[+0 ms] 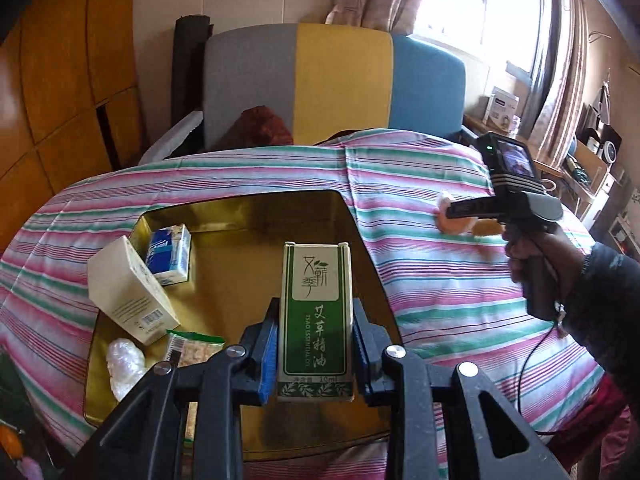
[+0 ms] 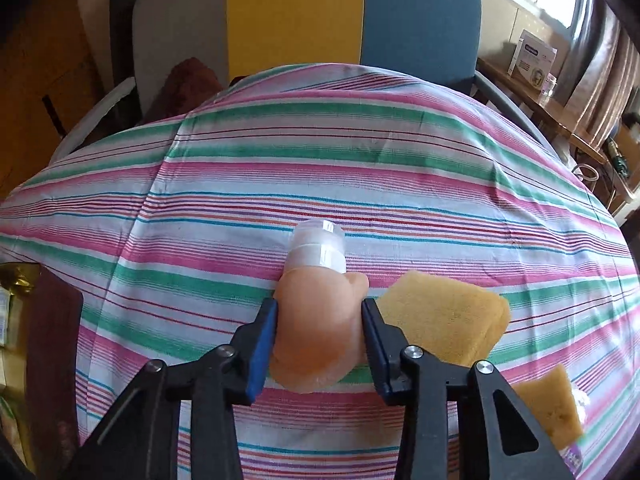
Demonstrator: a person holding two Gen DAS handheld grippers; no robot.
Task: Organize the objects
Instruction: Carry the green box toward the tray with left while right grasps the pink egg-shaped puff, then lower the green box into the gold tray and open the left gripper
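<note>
My left gripper (image 1: 314, 332) is shut on a green and cream essential oil box (image 1: 316, 312), held upright above the gold tin tray (image 1: 248, 220). The tray holds a cream box (image 1: 130, 292), a blue and white pack (image 1: 168, 254), a clear wrapper (image 1: 124, 364) and a snack packet (image 1: 192, 350). My right gripper (image 2: 320, 312) is shut on a peach soft bottle with a clear cap (image 2: 316, 320) lying on the striped cloth (image 2: 360, 168). The right gripper also shows in the left wrist view (image 1: 460, 212).
Two yellow sponges (image 2: 448, 320) (image 2: 548, 404) lie on the cloth right of the bottle. A grey, yellow and blue chair (image 1: 336, 84) stands behind the table. A side shelf with a white box (image 1: 502, 110) stands at the right.
</note>
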